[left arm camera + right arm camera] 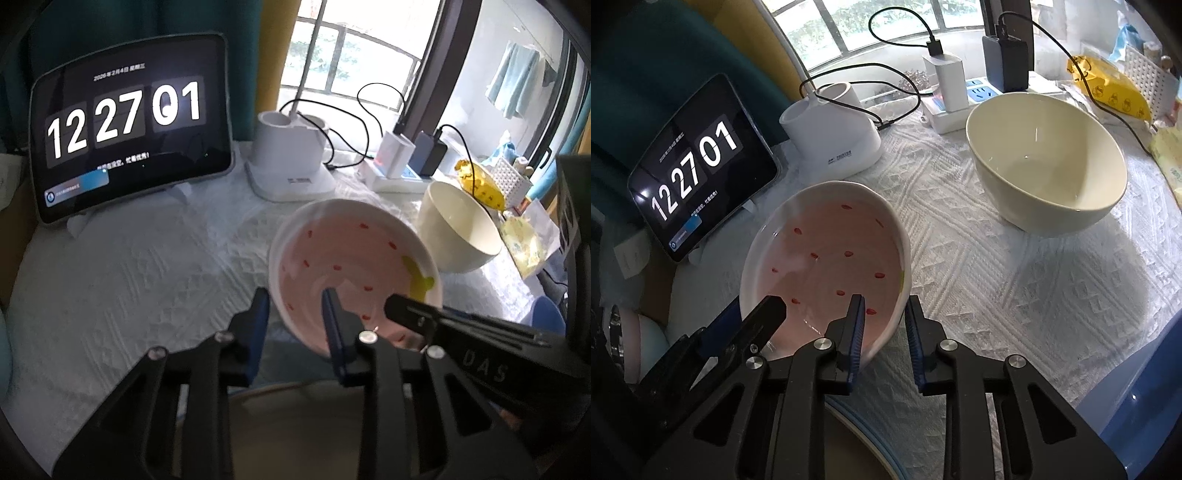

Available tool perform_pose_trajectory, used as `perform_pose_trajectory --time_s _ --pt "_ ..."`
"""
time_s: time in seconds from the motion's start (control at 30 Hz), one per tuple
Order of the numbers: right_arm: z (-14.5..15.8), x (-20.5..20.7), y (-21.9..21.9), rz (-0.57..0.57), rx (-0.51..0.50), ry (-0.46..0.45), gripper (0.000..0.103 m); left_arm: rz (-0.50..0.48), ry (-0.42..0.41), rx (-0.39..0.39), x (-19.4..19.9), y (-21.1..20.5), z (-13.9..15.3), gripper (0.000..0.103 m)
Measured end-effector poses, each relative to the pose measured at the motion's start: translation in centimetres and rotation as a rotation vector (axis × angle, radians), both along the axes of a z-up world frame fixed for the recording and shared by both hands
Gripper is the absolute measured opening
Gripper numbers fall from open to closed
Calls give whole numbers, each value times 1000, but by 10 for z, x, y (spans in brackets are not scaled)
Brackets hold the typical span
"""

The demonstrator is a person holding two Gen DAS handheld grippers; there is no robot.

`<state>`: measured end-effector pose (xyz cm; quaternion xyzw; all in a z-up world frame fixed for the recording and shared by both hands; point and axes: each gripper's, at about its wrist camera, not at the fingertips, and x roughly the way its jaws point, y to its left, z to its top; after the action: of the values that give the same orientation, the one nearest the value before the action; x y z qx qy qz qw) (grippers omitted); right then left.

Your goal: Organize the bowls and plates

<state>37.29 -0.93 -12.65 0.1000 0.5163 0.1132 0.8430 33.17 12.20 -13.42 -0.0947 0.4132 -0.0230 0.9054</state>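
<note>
A pink plate [351,258] [831,251] with red flecks and a white rim sits tilted over the white tablecloth [997,277]. My left gripper [295,306] is shut on its left rim, one blue pad inside the plate and one outside. My right gripper [884,314] is shut on the opposite rim in the same way. Each wrist view shows the other gripper's black fingers [406,306] [768,310] reaching onto the plate. A cream bowl [458,229] [1045,158] stands upright and empty to the right of the plate. Part of another plate [857,424] shows below the grippers.
A tablet showing a clock [129,129] [698,166] leans at the back left. A white holder [288,155] [831,129], a power strip with chargers and cables [960,107] and a yellow packet [1108,85] line the back edge by the window.
</note>
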Motion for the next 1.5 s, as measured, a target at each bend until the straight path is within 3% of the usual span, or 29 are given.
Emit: perform_pose_trajectory --time_s 1.5 --pt "69 -75 -44 6 53 -193 24 -25 -168 1 -71 -35 68 30"
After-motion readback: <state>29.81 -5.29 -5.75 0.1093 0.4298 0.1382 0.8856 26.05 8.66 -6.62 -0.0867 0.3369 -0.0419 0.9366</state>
